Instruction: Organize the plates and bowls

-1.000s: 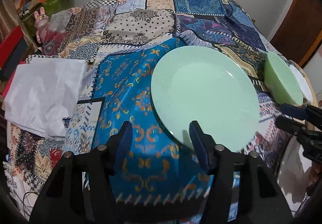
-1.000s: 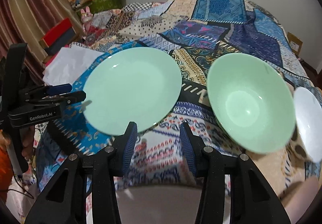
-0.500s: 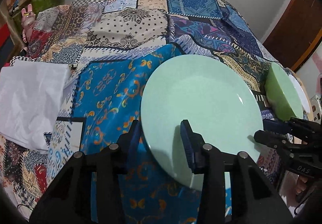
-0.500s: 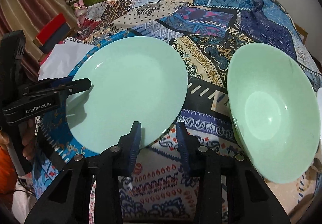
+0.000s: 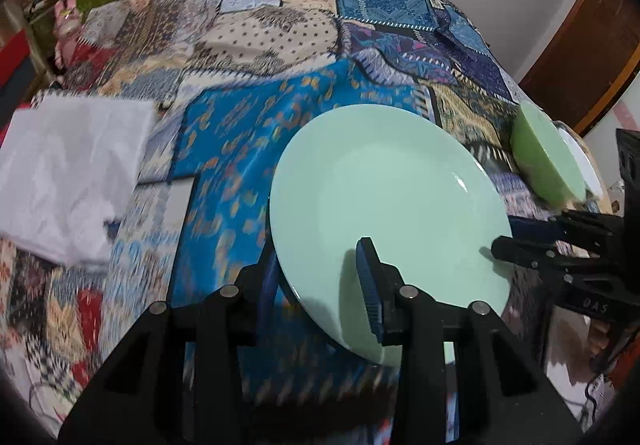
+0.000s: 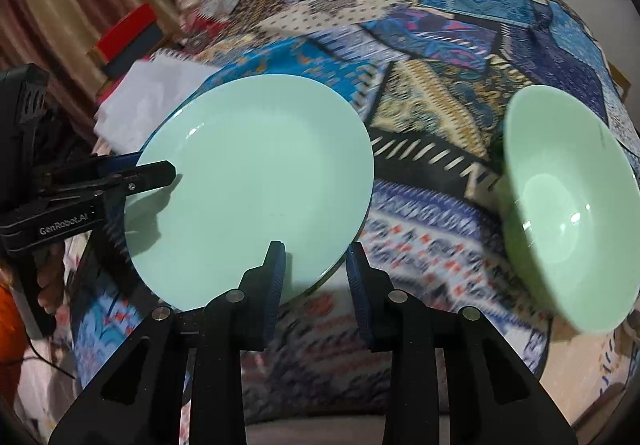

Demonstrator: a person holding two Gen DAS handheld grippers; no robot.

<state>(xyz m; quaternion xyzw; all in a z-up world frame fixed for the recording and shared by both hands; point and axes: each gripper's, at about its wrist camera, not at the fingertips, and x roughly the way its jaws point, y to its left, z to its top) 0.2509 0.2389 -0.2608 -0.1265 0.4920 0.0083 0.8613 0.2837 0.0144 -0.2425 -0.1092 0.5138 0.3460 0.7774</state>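
Observation:
A pale green plate (image 5: 384, 205) lies on the patchwork tablecloth; it also shows in the right wrist view (image 6: 252, 181). My left gripper (image 5: 320, 277) straddles the plate's near rim, one finger under and one over, with a gap still between the jaws. My right gripper (image 6: 316, 273) straddles the opposite rim the same way, also with a gap. A pale green bowl (image 6: 568, 205) stands to the right of the plate, and shows in the left wrist view (image 5: 548, 161) at the far right.
A white plate (image 5: 584, 161) sits just beyond the bowl at the table's right edge. A white cloth (image 5: 68, 173) lies on the left of the table. Boxes and clutter (image 6: 132, 33) stand off the table's left side.
Both grippers have moved in onto the plate's rim from opposite sides and their jaws have narrowed. The plate has stayed where it was.

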